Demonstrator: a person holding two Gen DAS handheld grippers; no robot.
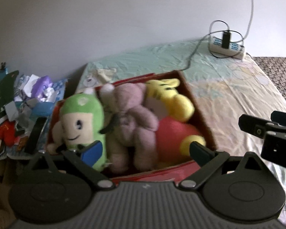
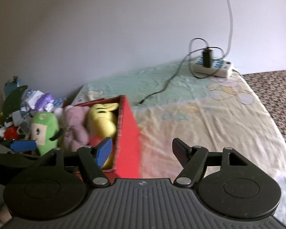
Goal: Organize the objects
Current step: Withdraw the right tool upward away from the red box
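A red cardboard box (image 1: 162, 175) sits on the bed, packed with soft toys. A green plush (image 1: 82, 118) stands at its left end, a mauve plush (image 1: 131, 118) in the middle, a yellow striped plush (image 1: 169, 97) at the back and a red-and-yellow plush (image 1: 177, 137) at the front right. My left gripper (image 1: 145, 153) hovers open over the box's near side, its blue-padded finger (image 1: 92, 153) in front of the green plush, holding nothing. My right gripper (image 2: 142, 149) is open and empty, straddling the box's right wall (image 2: 127, 133).
A white power strip (image 2: 213, 66) with a black charger and trailing cables lies at the bed's far right corner. A heap of paper and packaging (image 1: 28, 99) fills the left side. The pastel sheet (image 2: 209, 118) spreads to the right, beside a speckled cover (image 2: 272, 93).
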